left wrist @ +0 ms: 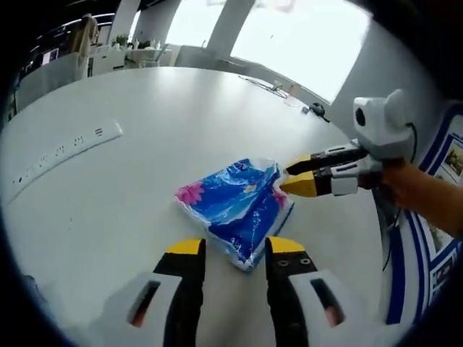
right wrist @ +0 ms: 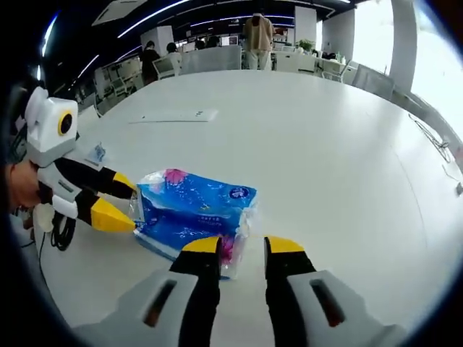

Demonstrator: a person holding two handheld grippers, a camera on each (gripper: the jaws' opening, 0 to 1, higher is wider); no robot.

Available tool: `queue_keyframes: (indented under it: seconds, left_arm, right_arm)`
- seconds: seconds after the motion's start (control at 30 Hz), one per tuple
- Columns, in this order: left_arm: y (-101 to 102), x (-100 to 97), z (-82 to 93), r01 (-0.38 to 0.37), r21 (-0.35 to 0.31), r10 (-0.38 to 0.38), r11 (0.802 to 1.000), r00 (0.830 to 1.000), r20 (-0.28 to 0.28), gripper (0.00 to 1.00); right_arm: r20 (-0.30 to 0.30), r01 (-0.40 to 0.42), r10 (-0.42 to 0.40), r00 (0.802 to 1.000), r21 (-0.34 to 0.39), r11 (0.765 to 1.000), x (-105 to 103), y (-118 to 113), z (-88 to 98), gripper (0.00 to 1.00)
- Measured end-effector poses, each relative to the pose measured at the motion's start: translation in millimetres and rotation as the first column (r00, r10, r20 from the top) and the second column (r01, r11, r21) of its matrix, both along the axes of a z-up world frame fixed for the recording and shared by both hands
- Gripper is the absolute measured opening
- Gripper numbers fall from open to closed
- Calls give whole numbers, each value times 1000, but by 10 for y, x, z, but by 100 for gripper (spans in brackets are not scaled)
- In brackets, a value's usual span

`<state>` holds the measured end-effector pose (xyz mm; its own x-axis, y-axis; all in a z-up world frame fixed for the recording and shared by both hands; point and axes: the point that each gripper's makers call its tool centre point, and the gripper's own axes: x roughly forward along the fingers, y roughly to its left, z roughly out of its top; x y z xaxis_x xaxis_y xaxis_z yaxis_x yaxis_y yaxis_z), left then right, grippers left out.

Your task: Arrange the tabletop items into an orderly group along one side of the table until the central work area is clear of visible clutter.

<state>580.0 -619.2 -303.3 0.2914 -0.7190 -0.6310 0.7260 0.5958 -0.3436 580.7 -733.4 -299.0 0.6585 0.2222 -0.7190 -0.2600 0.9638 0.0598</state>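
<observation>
One blue tissue pack (left wrist: 237, 206) lies flat on the white table (left wrist: 159, 130), and two grippers meet at it from opposite ends. In the left gripper view, the left gripper (left wrist: 236, 248) stands with its two yellow-tipped jaws parted to a moderate gap, the near corner of the pack sitting just between the tips (whether they actually touch the wrap, I cannot tell). At the pack's far right end the right gripper (left wrist: 298, 177) comes in, its jaws parted and its yellow tips right at the crinkled plastic. In the right gripper view the same pack (right wrist: 192, 212) shows one pink flower print on its top corner, the right gripper (right wrist: 241, 249) has jaws apart with the pack's edge between the tips, and the left gripper (right wrist: 123, 199) straddles the pack's left end, one jaw above and one below. Beyond the pack, one flat white power strip (right wrist: 177, 116) lies on the table. One small blue-and-white packet (right wrist: 95, 153) rests left of the pack.
</observation>
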Motion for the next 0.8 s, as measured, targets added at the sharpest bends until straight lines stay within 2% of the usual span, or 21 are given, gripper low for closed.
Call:
queue_keyframes:
  seconds: [0.33, 0.8]
  left_arm:
    - [104, 5, 137, 10, 12, -11, 1000, 999, 44, 34]
    - [348, -17, 489, 2, 10, -3, 1000, 992, 127, 35]
  right_arm:
    - [36, 3, -4, 999, 26, 1000, -10, 93, 160, 27]
    - [98, -47, 41, 994, 57, 997, -89, 415, 482, 28]
